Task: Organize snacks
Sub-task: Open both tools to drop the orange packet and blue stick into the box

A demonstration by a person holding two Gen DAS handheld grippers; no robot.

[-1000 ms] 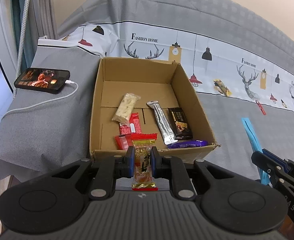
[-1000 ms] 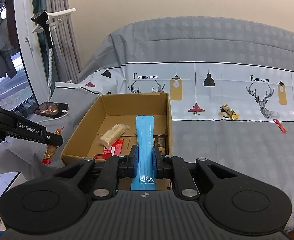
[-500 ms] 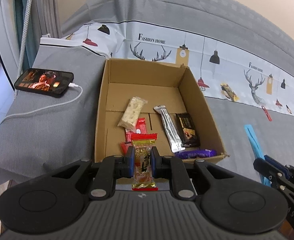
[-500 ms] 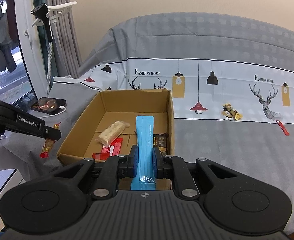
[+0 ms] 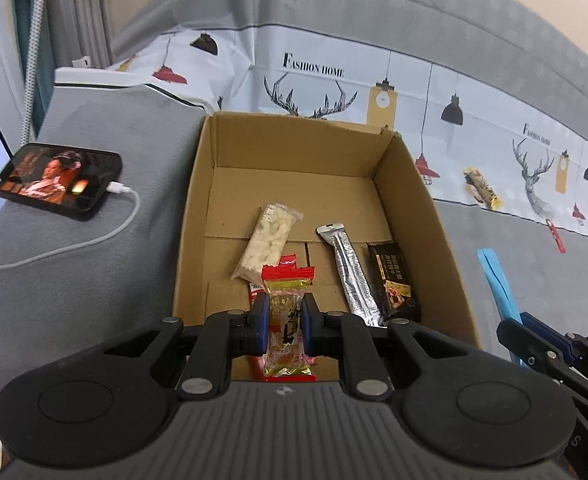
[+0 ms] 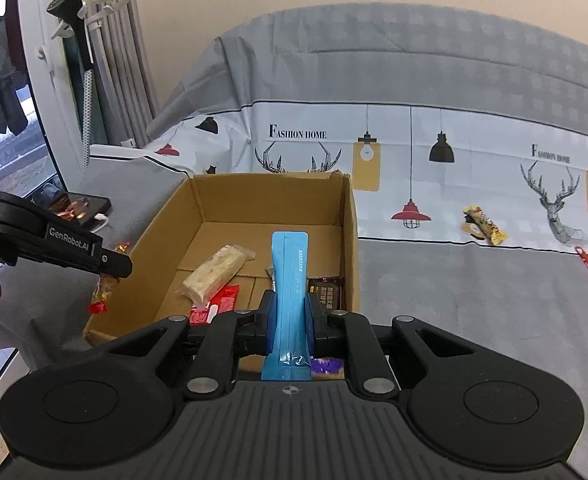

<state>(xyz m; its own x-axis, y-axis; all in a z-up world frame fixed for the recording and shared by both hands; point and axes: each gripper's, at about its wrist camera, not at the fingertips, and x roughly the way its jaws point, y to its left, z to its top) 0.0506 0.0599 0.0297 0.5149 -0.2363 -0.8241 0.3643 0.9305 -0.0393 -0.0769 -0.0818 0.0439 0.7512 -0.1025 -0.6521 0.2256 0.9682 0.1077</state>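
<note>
Left wrist view: left gripper (image 5: 285,322) clamps the red-yellow candy (image 5: 287,312); right gripper (image 6: 290,322) clamps the blue sachet (image 6: 291,304). Release both over bare floor of the cardboard box (image 5: 286,196).

The right gripper (image 6: 290,320) is clamping a blue sachet (image 6: 289,280) upright over the cardboard box (image 6: 350,240), while the left gripper (image 6: 114,266) is gripping a red-ended candy (image 6: 104,290) beside it.

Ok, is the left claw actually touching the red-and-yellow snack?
Touching. The left wrist view shows the left claw shut on the red-and-yellow snack, blue pads pressing both sides.
</note>
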